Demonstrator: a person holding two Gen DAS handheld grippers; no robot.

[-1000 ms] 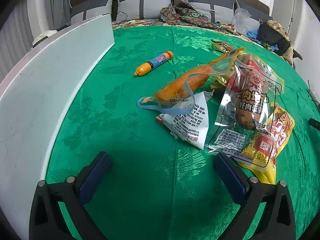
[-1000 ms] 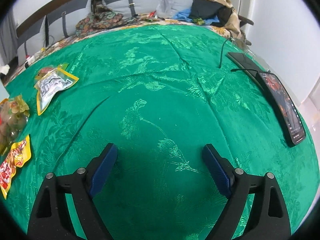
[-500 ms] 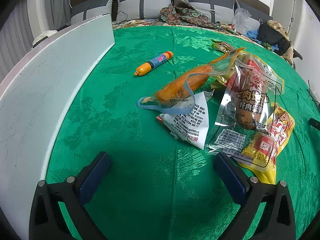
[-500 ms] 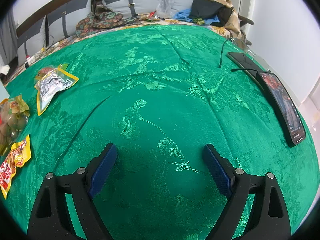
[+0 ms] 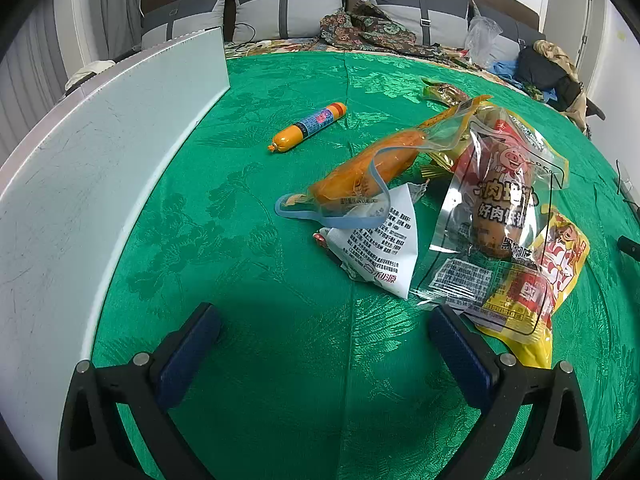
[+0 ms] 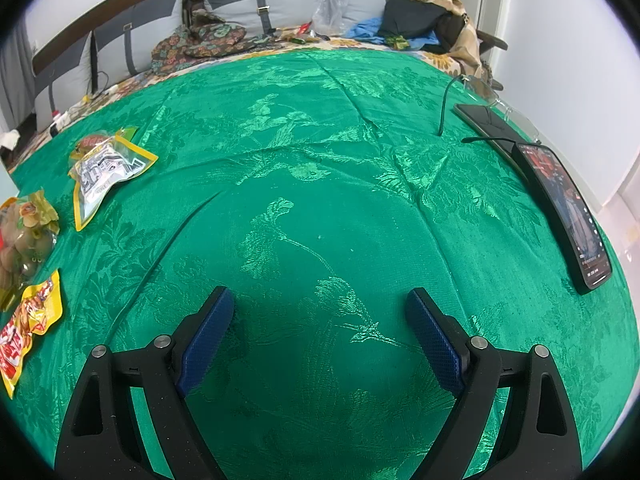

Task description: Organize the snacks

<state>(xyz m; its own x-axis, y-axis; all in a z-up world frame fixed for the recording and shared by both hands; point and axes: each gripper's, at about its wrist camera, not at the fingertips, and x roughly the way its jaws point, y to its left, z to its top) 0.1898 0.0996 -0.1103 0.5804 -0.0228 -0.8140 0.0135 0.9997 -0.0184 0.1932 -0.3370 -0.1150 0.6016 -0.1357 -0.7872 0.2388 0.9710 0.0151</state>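
Note:
In the left wrist view a heap of snack packs lies on the green cloth: a clear pack with an orange sausage [image 5: 368, 168], a white printed pack [image 5: 380, 256], a clear pig-print sausage pack [image 5: 500, 200] and a yellow pack [image 5: 536, 292]. A small orange sausage stick [image 5: 308, 126] lies apart, farther back. My left gripper [image 5: 324, 328] is open and empty, just short of the heap. My right gripper [image 6: 320, 312] is open and empty over bare cloth. In the right wrist view a yellow-edged pack [image 6: 104, 172], a pack of brown balls [image 6: 24, 236] and a yellow pack [image 6: 28, 320] lie at the left.
A white board [image 5: 92, 160] stands along the left edge. A phone [image 6: 564, 208] and a dark flat device with cable [image 6: 484, 120] lie at the right edge. Cushions [image 5: 288, 8] and clothes [image 6: 424, 20] are piled at the back.

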